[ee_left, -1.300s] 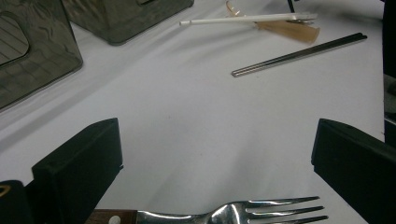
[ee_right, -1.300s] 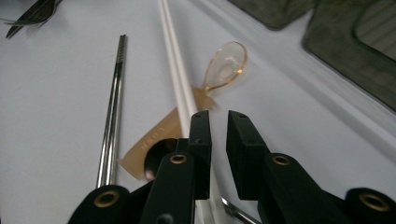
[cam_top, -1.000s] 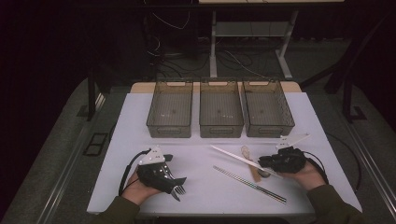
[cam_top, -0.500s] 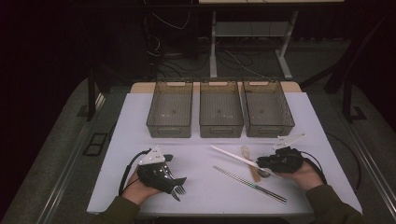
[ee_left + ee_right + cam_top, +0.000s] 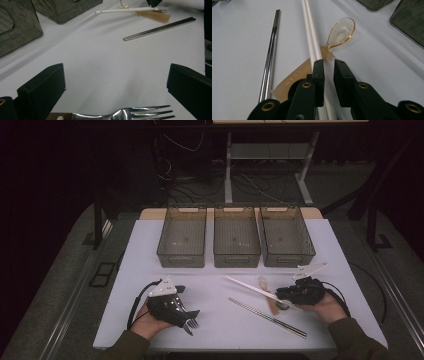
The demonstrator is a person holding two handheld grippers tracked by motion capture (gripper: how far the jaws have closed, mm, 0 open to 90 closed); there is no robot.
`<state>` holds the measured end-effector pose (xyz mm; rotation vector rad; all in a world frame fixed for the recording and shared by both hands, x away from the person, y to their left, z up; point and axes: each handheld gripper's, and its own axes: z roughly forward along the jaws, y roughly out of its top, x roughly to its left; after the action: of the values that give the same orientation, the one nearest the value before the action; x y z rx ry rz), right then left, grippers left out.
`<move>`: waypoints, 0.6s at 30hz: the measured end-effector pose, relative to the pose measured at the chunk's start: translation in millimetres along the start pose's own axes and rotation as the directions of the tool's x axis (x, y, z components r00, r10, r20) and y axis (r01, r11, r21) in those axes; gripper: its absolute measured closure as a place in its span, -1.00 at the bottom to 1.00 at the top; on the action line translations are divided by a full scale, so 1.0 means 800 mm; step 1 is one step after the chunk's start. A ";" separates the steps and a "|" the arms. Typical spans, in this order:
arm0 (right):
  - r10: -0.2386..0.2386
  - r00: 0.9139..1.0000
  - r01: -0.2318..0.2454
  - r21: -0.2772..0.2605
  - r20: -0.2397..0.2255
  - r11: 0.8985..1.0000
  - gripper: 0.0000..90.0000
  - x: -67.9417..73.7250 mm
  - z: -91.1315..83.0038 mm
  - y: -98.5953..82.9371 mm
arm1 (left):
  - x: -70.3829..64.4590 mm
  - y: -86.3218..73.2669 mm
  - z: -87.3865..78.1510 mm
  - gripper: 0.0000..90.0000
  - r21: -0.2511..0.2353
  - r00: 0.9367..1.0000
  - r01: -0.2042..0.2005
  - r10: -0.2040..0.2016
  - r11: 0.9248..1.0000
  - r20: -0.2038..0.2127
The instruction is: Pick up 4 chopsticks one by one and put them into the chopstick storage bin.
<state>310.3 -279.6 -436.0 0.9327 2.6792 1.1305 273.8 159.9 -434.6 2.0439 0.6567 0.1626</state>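
We see the right tool (image 5: 328,67) nearly clenched around white chopsticks (image 5: 310,37) lying across an amber spoon (image 5: 341,32) on the counter (image 5: 220,330). They look thin, stiff and slick; grip mid-shaft. Left tool (image 5: 113,82) is released over a fork (image 5: 130,115).

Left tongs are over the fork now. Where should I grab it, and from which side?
Grip the fork at its neck, just behind the tines, coming straight down. It lies flat across the gap between the open left tongs, so closing should pinch its narrow metal edges.
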 end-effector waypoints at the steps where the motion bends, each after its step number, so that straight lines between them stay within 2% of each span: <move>1: -0.002 1.000 0.002 0.001 -0.002 1.000 0.76 0.000 0.000 0.000 | 0.000 0.000 0.000 -0.99 0.000 1.000 0.000 0.000 1.000 0.000; 18: -0.017 1.000 0.017 0.024 -0.019 1.000 0.72 0.001 0.004 0.000 | 0.000 0.000 0.000 -0.99 0.002 1.000 -0.002 0.002 1.000 0.001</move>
<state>310.7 -277.5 -438.3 0.9058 2.7162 1.1114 273.9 159.6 -434.6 2.0459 0.6544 0.1616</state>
